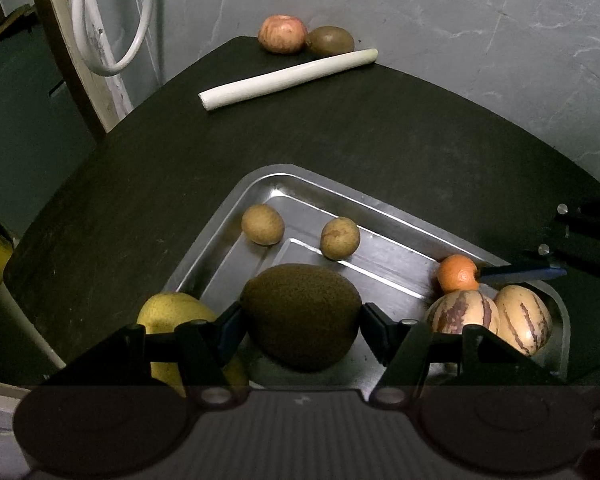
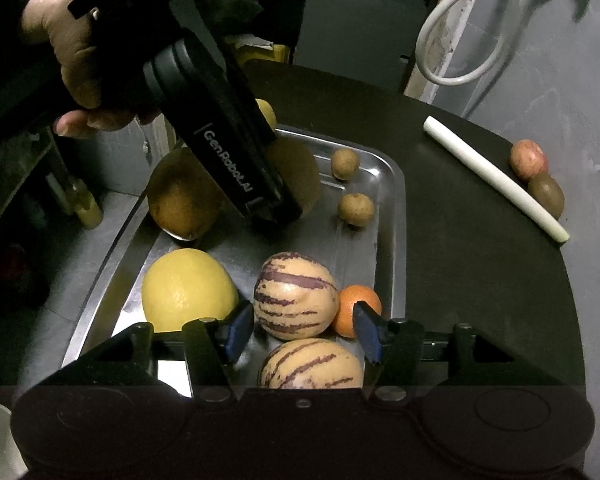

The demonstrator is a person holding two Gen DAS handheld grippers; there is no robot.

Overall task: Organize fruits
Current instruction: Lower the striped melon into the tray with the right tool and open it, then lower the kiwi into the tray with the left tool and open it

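Observation:
My left gripper (image 1: 302,316) is shut on a large brown kiwi (image 1: 302,314), held low over the steel tray (image 1: 364,196); in the right wrist view the kiwi (image 2: 300,172) shows behind the left gripper's body. My right gripper (image 2: 304,330) is open above two striped pepino melons (image 2: 296,294) (image 2: 312,364), with a small orange (image 2: 358,308) by its right finger. The tray also holds two small brown round fruits (image 1: 263,224) (image 1: 339,238), a yellow citrus (image 2: 188,290) and a brown fruit (image 2: 184,196) at its left rim.
On the dark table (image 1: 380,120), beyond the tray (image 2: 392,208), lie a white stalk (image 1: 288,78), a red apple (image 1: 282,34) and another kiwi (image 1: 332,40). A grey wall stands behind the table. A white cable loop (image 1: 112,16) hangs at the left.

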